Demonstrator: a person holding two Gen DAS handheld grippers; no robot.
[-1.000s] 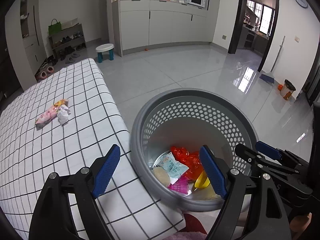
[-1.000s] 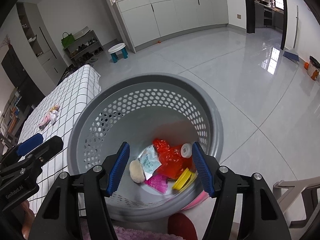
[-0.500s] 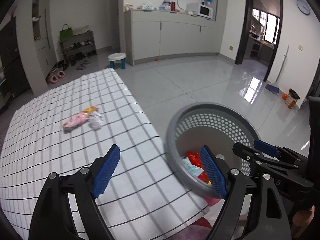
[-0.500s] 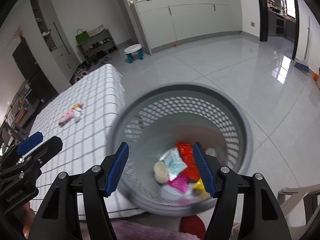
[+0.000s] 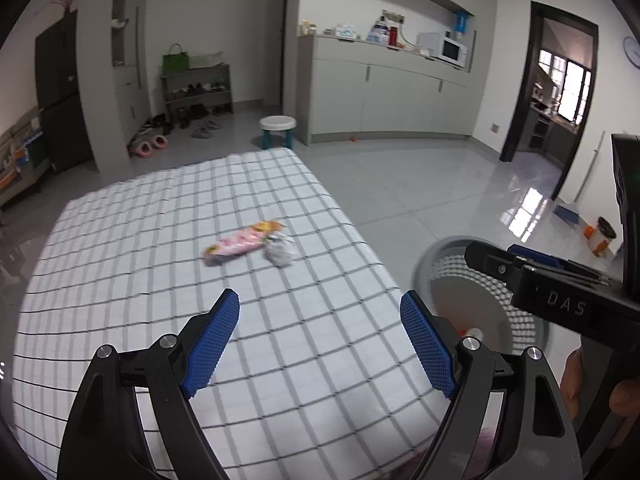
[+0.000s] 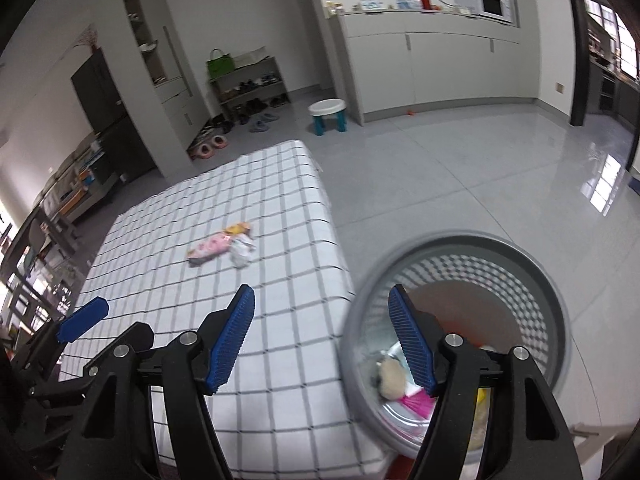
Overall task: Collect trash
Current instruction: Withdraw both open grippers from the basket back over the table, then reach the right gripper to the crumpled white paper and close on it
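A pink wrapper [image 5: 236,245] with a yellow-orange end and a crumpled white wrapper [image 5: 280,251] lie together on the checked tablecloth [image 5: 160,264]; both also show in the right wrist view, pink [image 6: 210,245] and white [image 6: 242,251]. My left gripper [image 5: 320,344] is open and empty, above the cloth and short of the wrappers. My right gripper [image 6: 320,340] is open and empty, over the table's right edge. A grey perforated basket [image 6: 532,264] stands on the floor right of the table and holds several pieces of trash; its rim also shows in the left wrist view [image 5: 444,248].
The glossy grey floor [image 6: 460,176] stretches beyond the table. A small white stool with teal legs [image 6: 328,116], a shoe rack [image 6: 248,88] and long cabinets [image 6: 440,68] stand at the back. A small bin [image 5: 602,236] stands near the doorway.
Both grippers have swung left, away from above the basket toward the table. The wrappers now sit nearer the centre of both views. Both grippers have stayed open.
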